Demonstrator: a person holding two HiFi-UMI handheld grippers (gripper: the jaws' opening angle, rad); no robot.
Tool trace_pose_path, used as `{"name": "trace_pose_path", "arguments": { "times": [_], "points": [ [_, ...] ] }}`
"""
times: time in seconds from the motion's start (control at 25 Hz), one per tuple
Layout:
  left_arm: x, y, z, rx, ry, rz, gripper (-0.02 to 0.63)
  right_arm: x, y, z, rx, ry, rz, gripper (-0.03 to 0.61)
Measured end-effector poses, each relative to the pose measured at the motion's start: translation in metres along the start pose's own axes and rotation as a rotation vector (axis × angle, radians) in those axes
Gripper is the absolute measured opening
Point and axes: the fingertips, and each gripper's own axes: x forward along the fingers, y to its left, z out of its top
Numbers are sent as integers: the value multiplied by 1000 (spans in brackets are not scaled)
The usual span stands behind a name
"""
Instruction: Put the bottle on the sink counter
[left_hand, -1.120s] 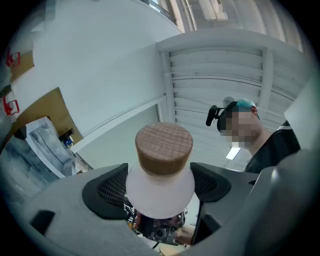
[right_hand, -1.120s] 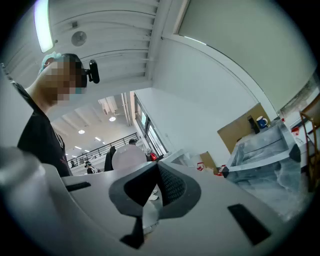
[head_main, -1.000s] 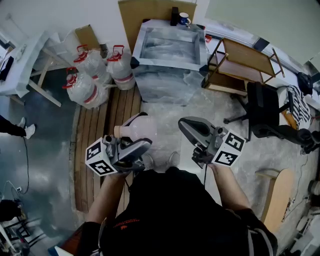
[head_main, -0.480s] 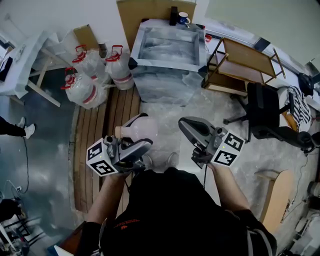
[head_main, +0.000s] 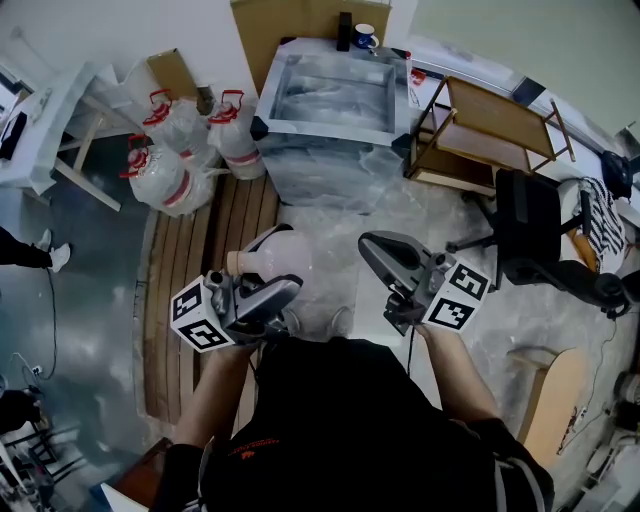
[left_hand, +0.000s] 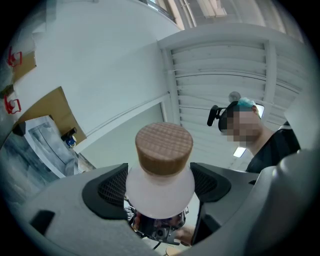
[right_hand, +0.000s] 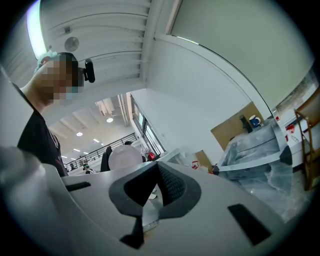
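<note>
A round frosted white bottle (head_main: 277, 253) with a brown wooden cap (left_hand: 164, 148) lies between the jaws of my left gripper (head_main: 262, 292), which is shut on its neck. In the left gripper view the bottle (left_hand: 160, 185) fills the gap between both pads, cap pointing away. My right gripper (head_main: 383, 255) hangs level with it to the right, shut and empty. The steel sink counter (head_main: 325, 133), wrapped in plastic, stands ahead on the floor, well beyond both grippers. The sink counter (right_hand: 257, 145) also shows at the right of the right gripper view.
A blue mug (head_main: 366, 36) and a dark bottle (head_main: 345, 28) stand on the sink's back edge. Large water jugs (head_main: 172, 150) sit to its left, a wooden shelf (head_main: 490, 130) and a black office chair (head_main: 530, 225) to its right. Wooden slats (head_main: 190, 290) lie under my left gripper.
Both grippers hold the same pose and the bottle stays gripped. The sink sits slightly further left in the head view.
</note>
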Motion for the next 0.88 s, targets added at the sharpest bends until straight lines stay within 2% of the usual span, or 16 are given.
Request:
{"name": "trace_pose_path", "arguments": {
  "times": [0.44, 0.88],
  "points": [
    [29, 3, -20, 23, -10, 29, 390, -32, -24, 9, 10, 12, 19, 3],
    [55, 20, -22, 38, -1, 45, 390, -39, -53, 21, 25, 6, 31, 3]
  ]
}}
